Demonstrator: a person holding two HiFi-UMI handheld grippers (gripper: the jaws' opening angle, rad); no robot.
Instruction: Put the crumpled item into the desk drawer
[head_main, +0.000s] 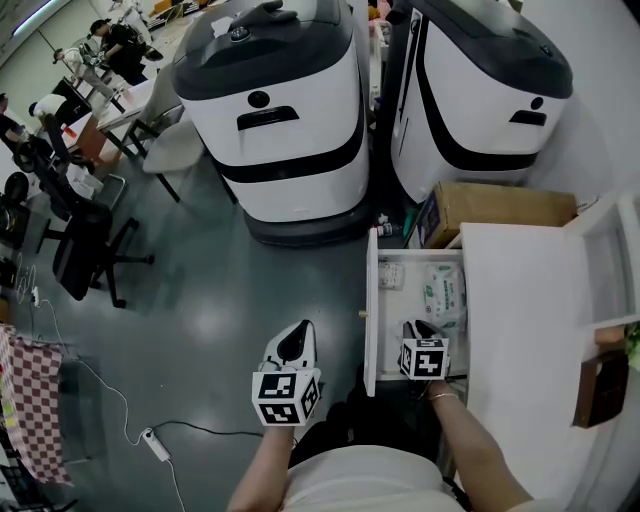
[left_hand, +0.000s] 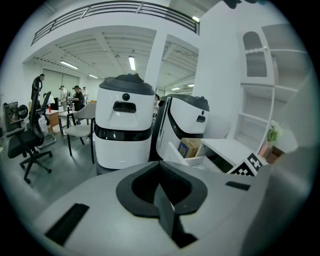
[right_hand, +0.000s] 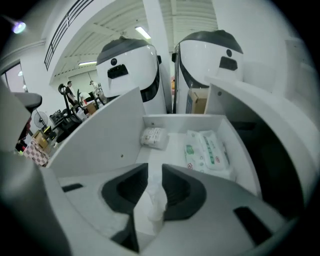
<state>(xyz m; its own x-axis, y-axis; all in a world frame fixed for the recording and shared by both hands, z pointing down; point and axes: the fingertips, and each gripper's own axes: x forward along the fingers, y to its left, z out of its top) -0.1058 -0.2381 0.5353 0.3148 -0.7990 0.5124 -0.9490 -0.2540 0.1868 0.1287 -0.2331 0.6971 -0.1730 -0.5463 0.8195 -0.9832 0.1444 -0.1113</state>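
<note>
The drawer is pulled out left of the desk. Two packs are laid side by side inside. A box is set between the desk and two machines. The tissue is held over the drawer by the right gripper.

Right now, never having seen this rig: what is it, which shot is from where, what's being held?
No robot arm here: a person holds a two-jaw gripper in each hand. The head view looks down from the person's head; each gripper view looks along that gripper's own jaws. The left gripper is shut and empty, over the grey floor. The right gripper is shut on a crumpled white paper item, above the open white desk drawer. In the drawer lie a white wipes pack with green print and a small white packet. Two big white-and-black machines stand behind.
</note>
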